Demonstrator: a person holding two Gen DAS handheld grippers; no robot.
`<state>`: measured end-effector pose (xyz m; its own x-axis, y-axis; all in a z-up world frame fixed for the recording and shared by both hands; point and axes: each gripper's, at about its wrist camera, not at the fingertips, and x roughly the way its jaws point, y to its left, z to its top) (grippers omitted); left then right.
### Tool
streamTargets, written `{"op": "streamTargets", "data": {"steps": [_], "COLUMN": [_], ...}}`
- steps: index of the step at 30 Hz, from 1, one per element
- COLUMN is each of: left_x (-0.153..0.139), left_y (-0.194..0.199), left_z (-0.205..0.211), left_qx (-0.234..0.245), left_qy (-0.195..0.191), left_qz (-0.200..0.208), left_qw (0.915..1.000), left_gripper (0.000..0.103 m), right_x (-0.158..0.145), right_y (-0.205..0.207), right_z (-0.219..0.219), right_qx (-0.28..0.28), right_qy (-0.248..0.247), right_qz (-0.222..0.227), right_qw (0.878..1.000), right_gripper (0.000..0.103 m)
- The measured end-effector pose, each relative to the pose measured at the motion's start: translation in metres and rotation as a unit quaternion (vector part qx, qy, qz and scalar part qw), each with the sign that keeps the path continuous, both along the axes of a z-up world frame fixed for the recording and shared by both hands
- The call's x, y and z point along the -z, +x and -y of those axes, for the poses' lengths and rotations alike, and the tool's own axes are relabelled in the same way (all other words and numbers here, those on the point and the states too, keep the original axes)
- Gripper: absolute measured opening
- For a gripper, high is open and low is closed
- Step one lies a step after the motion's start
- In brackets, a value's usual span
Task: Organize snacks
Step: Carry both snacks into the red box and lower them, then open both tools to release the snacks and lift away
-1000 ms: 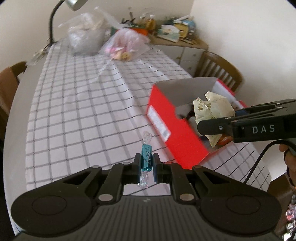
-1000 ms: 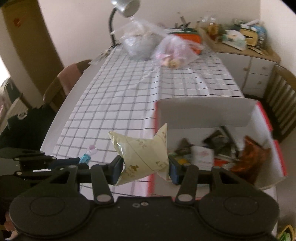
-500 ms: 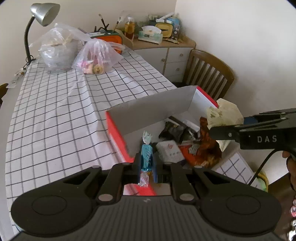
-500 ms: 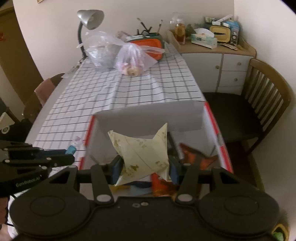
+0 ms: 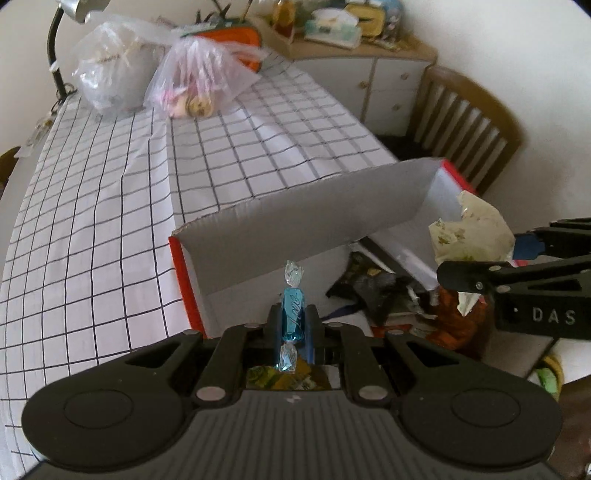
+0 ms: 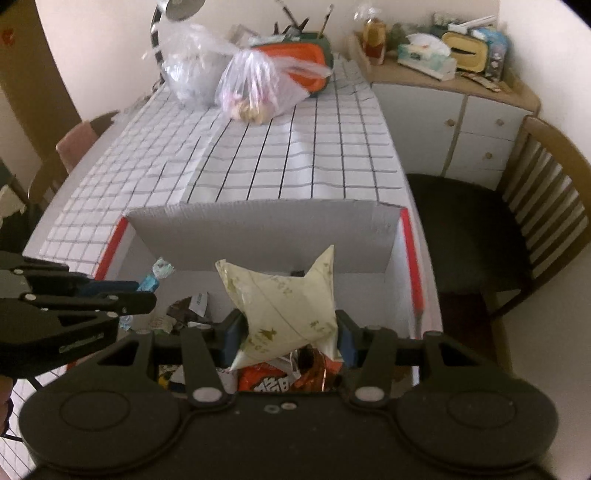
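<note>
A blue twist-wrapped candy [image 5: 293, 317] stands upright between the pads of my left gripper [image 5: 293, 326], which is shut on it over the left half of the open red box [image 5: 184, 291]. My right gripper [image 6: 288, 332] is shut on a cream pyramid-shaped packet [image 6: 284, 299] with gold print, above the box's right half [image 6: 413, 273]. Several snack packs lie inside the box, an orange one [image 6: 273, 382] under the packet. Each gripper shows in the other's view: the right gripper [image 5: 476, 275] with the packet [image 5: 472, 232], the left gripper [image 6: 147, 291] with the candy [image 6: 151, 280].
The box sits at the near right end of a checked tablecloth [image 5: 110, 206]. Two clear plastic bags [image 5: 199, 81] and a desk lamp [image 6: 173, 14] are at the far end. A wooden chair [image 6: 517, 221] and a cluttered white cabinet [image 6: 454, 96] stand to the right.
Both grippers have moved right from beside the box to over its inside, each still holding its snack. The box interior now fills the lower part of both views.
</note>
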<state>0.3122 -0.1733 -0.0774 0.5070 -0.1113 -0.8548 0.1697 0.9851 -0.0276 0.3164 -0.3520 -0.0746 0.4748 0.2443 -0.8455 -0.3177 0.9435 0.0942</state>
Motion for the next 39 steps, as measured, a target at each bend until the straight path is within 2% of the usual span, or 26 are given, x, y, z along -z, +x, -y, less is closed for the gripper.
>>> {"op": "streamTargets", "data": {"steps": [9, 15, 28, 30, 35, 39], "left_x": [0.031, 0.039, 0.018, 0.013, -0.003, -0.015], "left_y": [0.016, 0.014, -0.007, -0.014, -0.031, -0.044], "left_z": [0.003, 0.004, 0.002, 0.001, 0.002, 0.000], "left_qx": [-0.021, -0.034, -0.057, -0.059, -0.057, -0.055], "left_qy": [0.013, 0.015, 0.008, 0.002, -0.005, -0.013], "left_qz": [-0.070, -0.089, -0.056, -0.047, -0.024, -0.005], "left_qw": [0.9973, 0.9954, 0.9967, 0.9972, 0.9981, 0.9984], "left_gripper": [0.012, 0.012, 0.015, 0.018, 0.022, 0.028], "right_x": [0.019, 0.020, 0.004, -0.002, -0.020, -0.035], "right_y": [0.006, 0.006, -0.011, -0.017, -0.033, -0.046], "right_z": [-0.014, -0.017, -0.003, 0.001, 0.005, 0.007], "right_qx": [-0.047, -0.060, -0.058, -0.057, -0.053, -0.047], "right_qy": [-0.025, -0.031, -0.015, -0.006, 0.011, 0.026], "right_qz": [-0.011, -0.011, 0.010, 0.018, 0.036, 0.057], "right_qw": [0.999, 0.998, 0.998, 0.998, 0.998, 0.997], "right_gripper": [0.052, 0.056, 0.068, 0.074, 0.076, 0.083]}}
